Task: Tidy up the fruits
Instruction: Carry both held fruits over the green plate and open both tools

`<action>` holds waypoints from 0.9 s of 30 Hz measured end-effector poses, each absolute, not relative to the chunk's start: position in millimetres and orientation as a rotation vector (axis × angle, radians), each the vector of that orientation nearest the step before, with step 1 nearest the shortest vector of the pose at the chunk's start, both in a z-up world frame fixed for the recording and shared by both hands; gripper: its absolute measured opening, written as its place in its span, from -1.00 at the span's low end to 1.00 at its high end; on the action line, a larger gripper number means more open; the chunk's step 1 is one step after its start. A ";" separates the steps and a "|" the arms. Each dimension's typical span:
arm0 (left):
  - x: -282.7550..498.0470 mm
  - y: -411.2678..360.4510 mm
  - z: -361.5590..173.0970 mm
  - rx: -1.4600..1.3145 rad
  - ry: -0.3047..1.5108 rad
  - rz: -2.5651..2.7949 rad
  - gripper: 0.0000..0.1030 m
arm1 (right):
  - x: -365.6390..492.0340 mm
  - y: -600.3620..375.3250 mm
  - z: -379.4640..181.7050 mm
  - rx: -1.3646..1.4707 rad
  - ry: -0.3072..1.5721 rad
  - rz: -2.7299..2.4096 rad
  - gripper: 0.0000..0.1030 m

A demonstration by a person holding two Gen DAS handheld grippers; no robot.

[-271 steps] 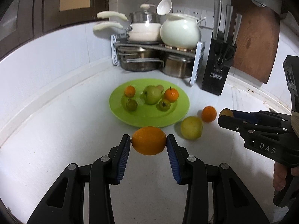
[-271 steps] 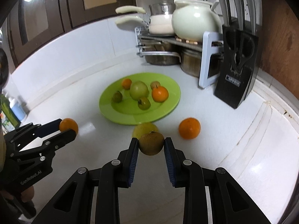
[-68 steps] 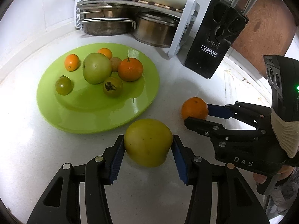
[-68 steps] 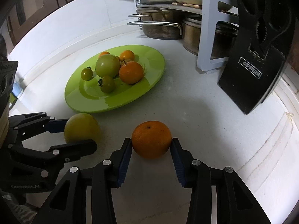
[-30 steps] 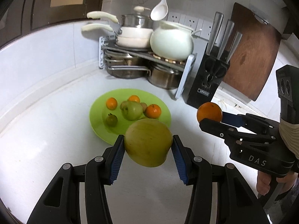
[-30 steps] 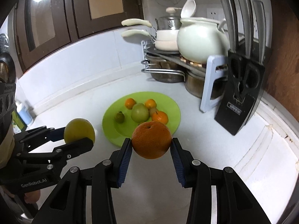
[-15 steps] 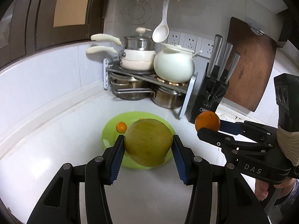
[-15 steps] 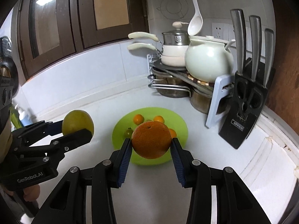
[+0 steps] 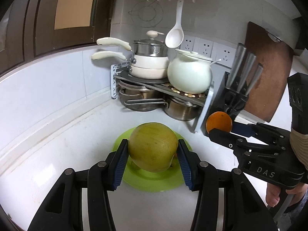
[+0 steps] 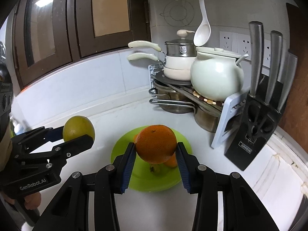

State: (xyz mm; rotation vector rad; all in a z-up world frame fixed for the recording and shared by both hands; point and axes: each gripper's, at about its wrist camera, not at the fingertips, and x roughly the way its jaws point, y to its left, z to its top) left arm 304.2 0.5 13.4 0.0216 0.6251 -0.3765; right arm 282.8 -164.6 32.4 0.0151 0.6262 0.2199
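My left gripper [image 9: 153, 154] is shut on a large yellow-green fruit [image 9: 153, 147], held in the air above the near part of the green plate [image 9: 154, 182]. My right gripper [image 10: 155, 154] is shut on an orange [image 10: 156, 143], also lifted over the green plate [image 10: 146, 181]. Each gripper shows in the other's view: the right gripper [image 9: 219, 128] with the orange [image 9: 219, 122] at the right, the left gripper [image 10: 77, 136] with the yellow-green fruit [image 10: 78, 130] at the left. The held fruits hide most of the fruit on the plate; a small orange [image 10: 172, 161] and a small green fruit [image 10: 156, 169] peek out.
A pot rack [image 9: 159, 88] with pans and a white pot [image 9: 189, 77] stands in the back corner. A black knife block [image 10: 254, 130] is at the right, a wooden cutting board [image 9: 269, 71] behind it. A white ladle [image 9: 175, 34] hangs on the wall.
Both grippers have risen and drawn back with their fruits. The plate now looks smaller and sits lower in both views, and more of the wall shows.
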 end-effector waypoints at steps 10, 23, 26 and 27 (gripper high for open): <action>354.3 -5.0 7.5 0.040 0.666 -0.372 -0.04 | 332.3 -160.8 21.8 0.012 0.686 0.218 -0.16; 420.9 -24.0 -27.5 0.075 0.767 -0.393 -0.04 | 383.3 -174.5 -14.6 0.039 0.790 0.219 -0.16; 433.9 -29.1 -38.1 0.087 0.793 -0.399 -0.04 | 394.1 -177.6 -24.6 0.054 0.812 0.217 -0.16; 438.3 -30.7 -42.1 0.093 0.802 -0.398 -0.04 | 396.8 -178.9 -27.3 0.060 0.819 0.214 -0.16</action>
